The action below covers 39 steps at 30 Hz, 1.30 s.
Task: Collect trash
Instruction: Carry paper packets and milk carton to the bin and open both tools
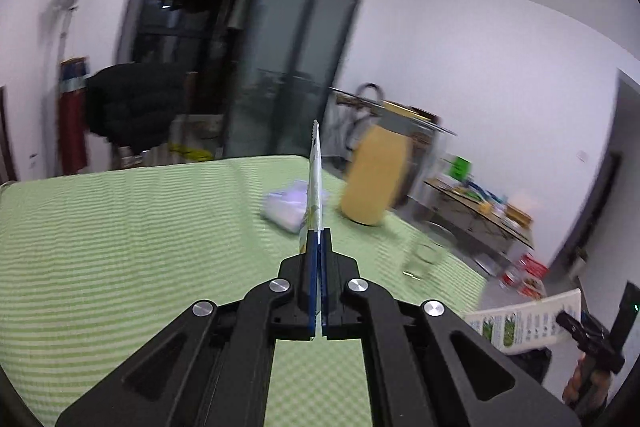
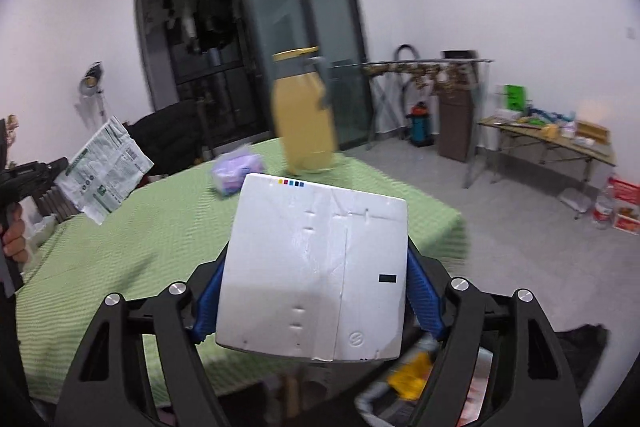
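— What's each gripper got?

— The right gripper point(image 2: 314, 279) is clamped on a white carton point(image 2: 316, 267), bottom face toward its camera, held over the near edge of the green-striped tablecloth point(image 2: 120, 247). Below it, at about five o'clock, something yellow point(image 2: 408, 375) lies in a blurred heap; I cannot tell what it is.

— And the left one?

— The left gripper point(image 1: 319, 247) is pinched tight on a flat printed wrapper point(image 1: 315, 187), seen edge-on from its own camera, standing up at twelve o'clock. From the right camera, the same wrapper point(image 2: 106, 171) hangs at nine o'clock above the table's far left side.

— What remains on the table?

— A purple tissue pack point(image 2: 238, 173) near the far edge, and just beside it, at its three o'clock, an upright yellow jug point(image 2: 304, 115). A clear glass point(image 1: 424, 259) stands near the right edge.
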### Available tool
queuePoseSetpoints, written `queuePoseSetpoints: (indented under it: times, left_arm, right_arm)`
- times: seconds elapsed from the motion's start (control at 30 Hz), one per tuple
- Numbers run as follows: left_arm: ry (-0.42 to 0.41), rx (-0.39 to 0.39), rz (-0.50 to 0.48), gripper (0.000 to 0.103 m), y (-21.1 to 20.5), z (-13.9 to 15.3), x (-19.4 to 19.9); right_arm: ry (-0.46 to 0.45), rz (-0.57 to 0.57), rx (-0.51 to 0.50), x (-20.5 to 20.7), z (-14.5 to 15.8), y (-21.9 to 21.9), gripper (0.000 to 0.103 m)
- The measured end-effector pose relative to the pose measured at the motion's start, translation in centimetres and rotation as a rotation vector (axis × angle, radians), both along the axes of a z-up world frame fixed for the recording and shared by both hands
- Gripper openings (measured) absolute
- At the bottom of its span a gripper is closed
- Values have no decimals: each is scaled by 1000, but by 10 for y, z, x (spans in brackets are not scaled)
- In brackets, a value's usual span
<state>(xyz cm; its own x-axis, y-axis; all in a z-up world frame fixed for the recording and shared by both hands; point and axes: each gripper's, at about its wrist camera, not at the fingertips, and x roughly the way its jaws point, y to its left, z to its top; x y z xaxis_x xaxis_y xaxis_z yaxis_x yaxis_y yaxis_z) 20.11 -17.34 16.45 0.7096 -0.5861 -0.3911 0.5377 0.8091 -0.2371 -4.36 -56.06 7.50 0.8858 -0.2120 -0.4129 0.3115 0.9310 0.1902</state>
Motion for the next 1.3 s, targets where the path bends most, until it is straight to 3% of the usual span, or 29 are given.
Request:
queuePoseSetpoints:
  times: [0.13, 0.33, 0.4, 0.57, 0.7, 0.97, 1.07, 1.2, 1.3]
  left_arm:
    - [-6, 29, -128, 0, -51, -3, -26]
    - [17, 51, -283, 0, -118, -12, -56]
    - [29, 67, -330, 0, -141, -18, -66]
    - [46, 121, -442, 0, -194, -37, -96]
    - [65, 176, -535, 0, -240, -58, -122]
    - [182, 304, -712, 0, -318, -138, -170]
    - [235, 372, -761, 0, -342, -174, -182]
    - [362, 432, -769, 0, -368, -221, -184]
    - [394, 489, -736, 0, -384, -257, -181]
  right_arm:
    - [107, -124, -75, -32, -17, -29, 73]
    - [299, -284, -75, -67, -71, -72, 73]
    - [385, -315, -80, -73, -99, -77, 73]
    - [504, -360, -58, -80, -165, -92, 73]
    - [551, -384, -49, -76, -197, -103, 74]
    - [567, -354, 151, -78, -236, -133, 72]
    - [583, -354, 141, -79, -242, -124, 72]
    - [580, -360, 170, -80, -244, -126, 72]
    - [597, -350, 200, -79, -248, -129, 72]
